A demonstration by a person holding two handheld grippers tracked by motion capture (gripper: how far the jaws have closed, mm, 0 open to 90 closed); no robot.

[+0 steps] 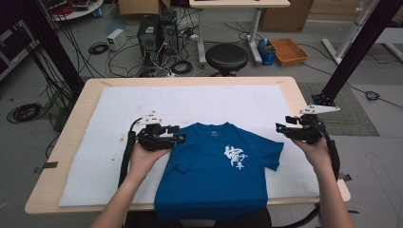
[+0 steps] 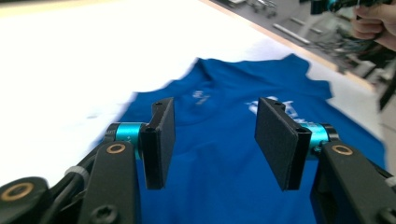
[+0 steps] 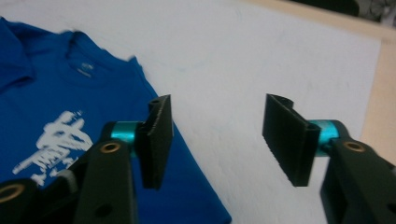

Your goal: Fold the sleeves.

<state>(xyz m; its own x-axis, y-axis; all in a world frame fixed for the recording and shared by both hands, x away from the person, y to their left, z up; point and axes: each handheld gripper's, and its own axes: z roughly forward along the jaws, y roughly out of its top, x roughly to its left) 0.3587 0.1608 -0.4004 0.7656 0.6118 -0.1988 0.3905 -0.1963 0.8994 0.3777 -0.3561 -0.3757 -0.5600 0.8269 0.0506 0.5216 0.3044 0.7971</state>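
Note:
A blue T-shirt [image 1: 218, 175] with a white print lies face up on the white mat, collar away from me; its hem hangs over the table's front edge. Its left sleeve is folded in onto the body, and the right sleeve lies spread out. My left gripper [image 1: 178, 135] hovers at the shirt's left shoulder. In the left gripper view the gripper [image 2: 215, 135] is open over the blue cloth [image 2: 215, 93] with nothing between the pads. My right gripper [image 1: 280, 128] is just off the right sleeve; in the right gripper view it [image 3: 217, 135] stands open above the mat beside the shirt [image 3: 46, 93].
The white mat [image 1: 119, 142] covers most of the wooden table [image 1: 62, 142]. Behind the table stand a black stool [image 1: 226, 57], computer boxes and loose cables on the floor. Black frame posts rise at both far corners.

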